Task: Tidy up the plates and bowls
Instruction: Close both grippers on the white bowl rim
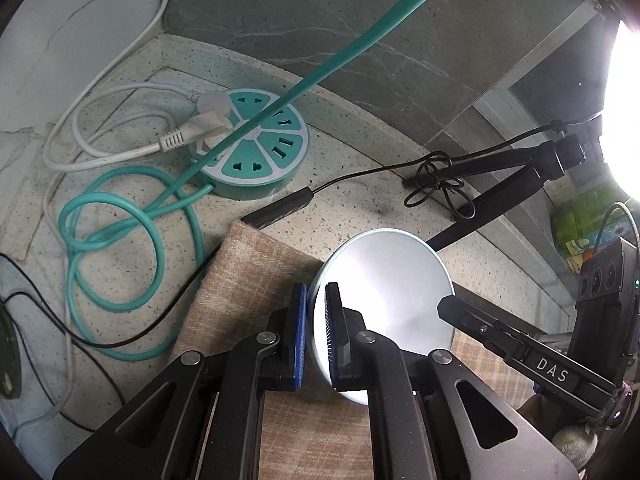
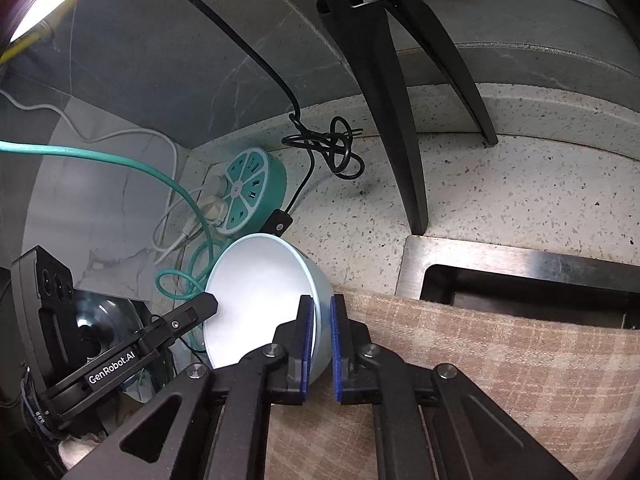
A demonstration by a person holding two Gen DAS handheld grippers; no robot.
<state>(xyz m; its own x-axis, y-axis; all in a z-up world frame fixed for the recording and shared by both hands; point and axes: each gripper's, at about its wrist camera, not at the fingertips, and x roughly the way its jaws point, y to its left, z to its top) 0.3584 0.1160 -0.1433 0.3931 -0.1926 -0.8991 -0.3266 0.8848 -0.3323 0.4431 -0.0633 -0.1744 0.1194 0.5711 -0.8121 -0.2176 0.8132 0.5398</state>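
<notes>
The left tongs point(image 1: 316, 332) and right tongs point(image 2: 323, 344) each pinch the pale blue bowl's point(image 2: 260, 296) rim, at nine and three o'clock.

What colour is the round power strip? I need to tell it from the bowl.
Teal with white dividers, like a citrus slice; the power strip shows best in the left wrist view.

I am looking down at a speckled stone bench point(image 2: 500, 184) running into a corner of dark grey veined wall panels point(image 1: 320, 12). A beige checked cloth point(image 2: 500, 360) is lying across the bench. A steel-rimmed recess point(image 2: 520, 256) is sitting beside it. Harsh white light point(image 1: 624, 120) is glaring in from my right.
</notes>
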